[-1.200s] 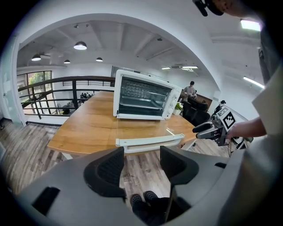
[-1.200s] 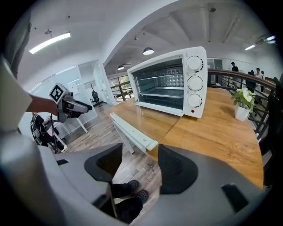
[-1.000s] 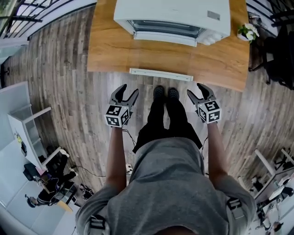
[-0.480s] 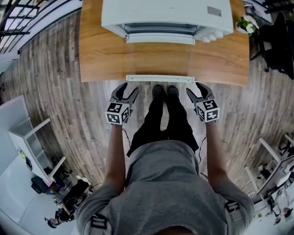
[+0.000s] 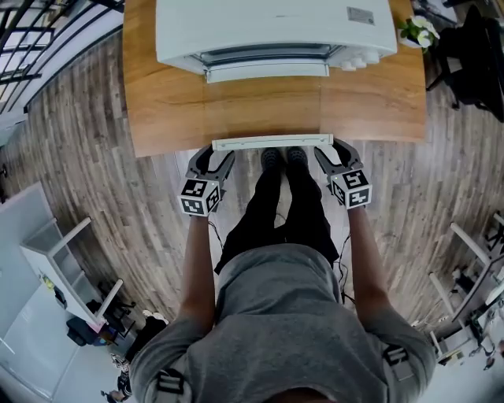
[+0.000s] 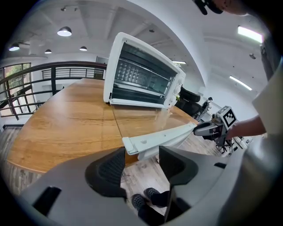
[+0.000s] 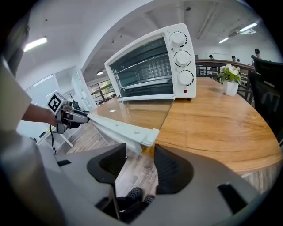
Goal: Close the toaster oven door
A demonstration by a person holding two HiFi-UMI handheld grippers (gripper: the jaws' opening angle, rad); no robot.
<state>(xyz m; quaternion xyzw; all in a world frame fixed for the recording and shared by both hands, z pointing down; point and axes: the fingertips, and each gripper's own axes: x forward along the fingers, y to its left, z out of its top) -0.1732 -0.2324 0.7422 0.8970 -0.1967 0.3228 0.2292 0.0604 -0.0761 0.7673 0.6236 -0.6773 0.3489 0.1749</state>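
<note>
Lining-up stage: toaster oven door [image 5: 272, 143] lies open at 12 o'clock, left gripper [image 5: 217, 155] and right gripper [image 5: 331, 152] at its front corners, jaws apart but just been narrowing, gripping nothing, so next I'd reckon pinch and swing it up shut

head view: toaster oven [image 5: 276, 31] rear cut off by top edge; cavity mostly hidden under its top | label [image 5: 360, 15] on that top too small to read | right gripper view: dials [image 7: 182, 57] markings too small to read

The toaster oven [image 5: 276, 31] is white, the table [image 5: 165, 110] orange-brown woodgrain, the floor [image 5: 102, 181] grey-brown planks, the shirt [image 5: 291, 315] grey.
</note>
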